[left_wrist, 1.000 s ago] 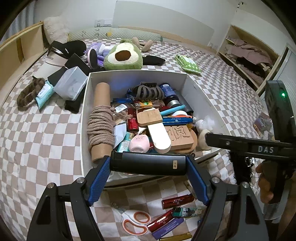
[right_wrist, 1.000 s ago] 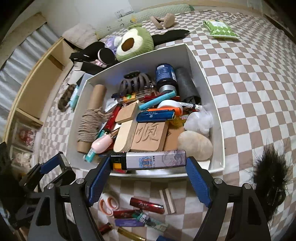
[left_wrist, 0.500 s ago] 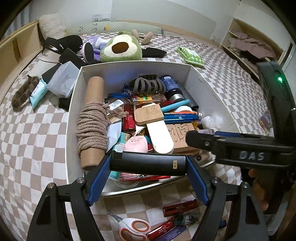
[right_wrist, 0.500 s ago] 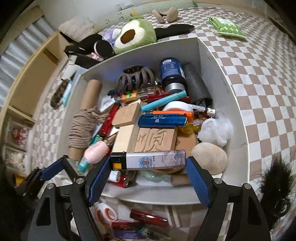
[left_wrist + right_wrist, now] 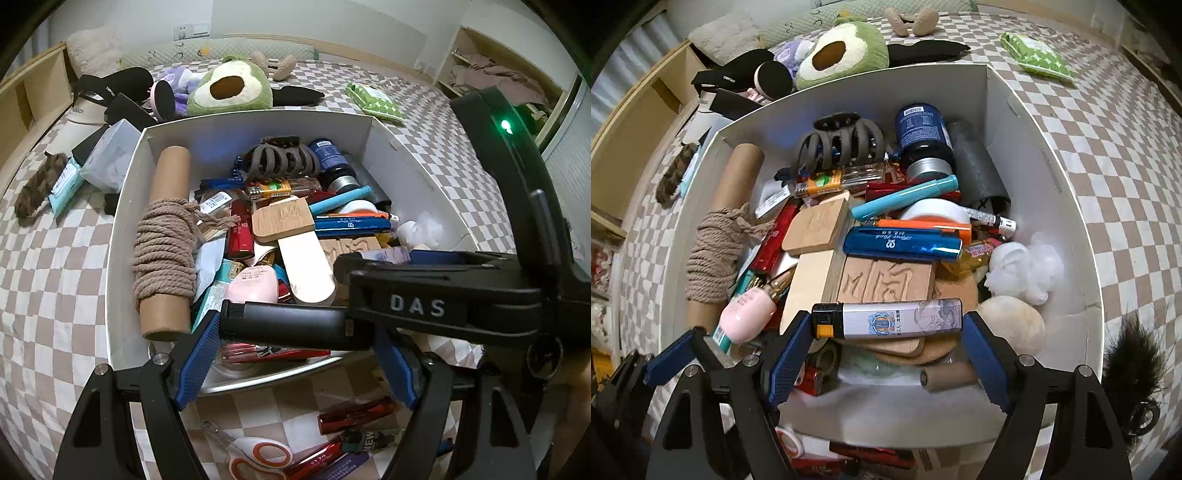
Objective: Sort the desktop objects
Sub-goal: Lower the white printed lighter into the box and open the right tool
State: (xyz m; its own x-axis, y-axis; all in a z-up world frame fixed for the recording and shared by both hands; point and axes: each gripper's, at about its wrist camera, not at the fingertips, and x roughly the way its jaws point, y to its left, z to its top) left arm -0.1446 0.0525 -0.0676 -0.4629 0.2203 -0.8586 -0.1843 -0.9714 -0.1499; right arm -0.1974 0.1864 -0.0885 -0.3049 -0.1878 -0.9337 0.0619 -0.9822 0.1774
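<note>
Now my left gripper [image 5: 295,328] clenches black lighter [image 5: 284,325], right gripper [image 5: 886,325] silver lighter [image 5: 890,319], both over box near rim [image 5: 886,413]; clearance below probably slim.

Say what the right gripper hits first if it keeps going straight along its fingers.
Likely the carved wooden block in the white box, just past the printed lighter clamped in the right gripper. Depth is unclear.

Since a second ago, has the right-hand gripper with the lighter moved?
Yes. The right gripper, holding the silver lighter, has come forward and down over the white box, whose near rim now sits lower in its view.
</note>
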